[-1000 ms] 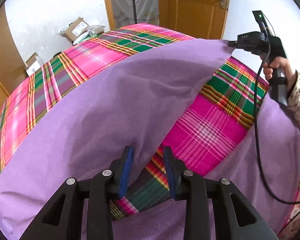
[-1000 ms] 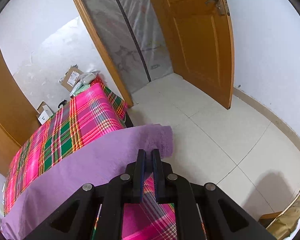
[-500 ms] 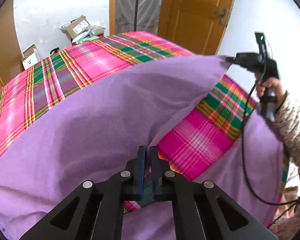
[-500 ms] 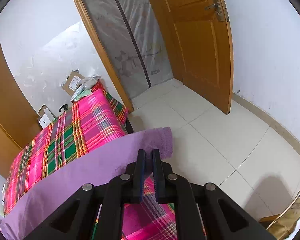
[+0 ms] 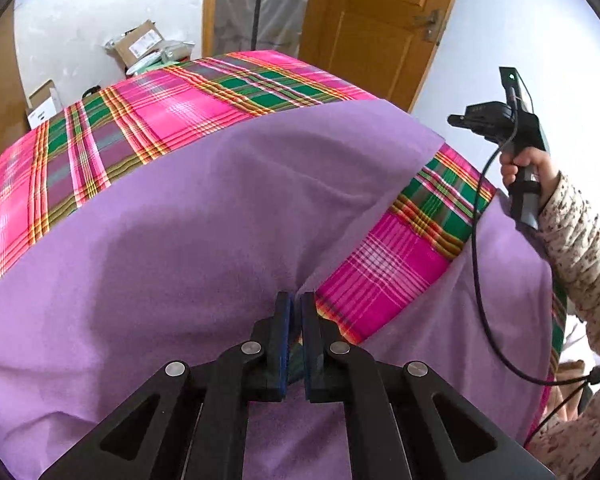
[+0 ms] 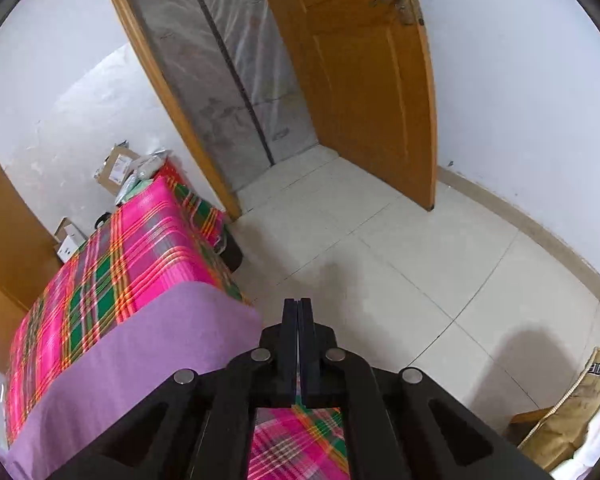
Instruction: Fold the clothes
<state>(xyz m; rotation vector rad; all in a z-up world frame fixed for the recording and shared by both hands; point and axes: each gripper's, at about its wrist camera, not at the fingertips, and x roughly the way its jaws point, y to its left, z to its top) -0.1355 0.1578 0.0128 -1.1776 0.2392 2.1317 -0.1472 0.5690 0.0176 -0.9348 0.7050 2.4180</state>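
The right gripper (image 6: 298,304) has let go of the purple cloth (image 5: 204,240). 1 second ago and 0.5 seconds ago its fingers pinched the far corner of the fabric; now they stand together with nothing between them, clear of the cloth and out over the floor (image 6: 420,248). In the left wrist view the right gripper (image 5: 458,120) is held in the person's hand (image 5: 526,164), apart from the cloth's corner.

The left gripper (image 5: 294,300) has gone the other way: apart 1 second ago, now pressed together at the near fold edge. It probably clamps the fabric, though the contact line is narrow and partly hidden.

The released corner now lies flat, so 1 layer of cloth rests doubled back toward the far side. This suggests 1 fold has been laid down, with the near edge in hand for adjustment or a further fold.

The cloth lies on a bed spread with a pink and green plaid sheet (image 5: 148,120). The room has pale floor tiles, white walls, an open wooden door (image 6: 360,80) and cardboard boxes (image 5: 140,42) beyond the bed.
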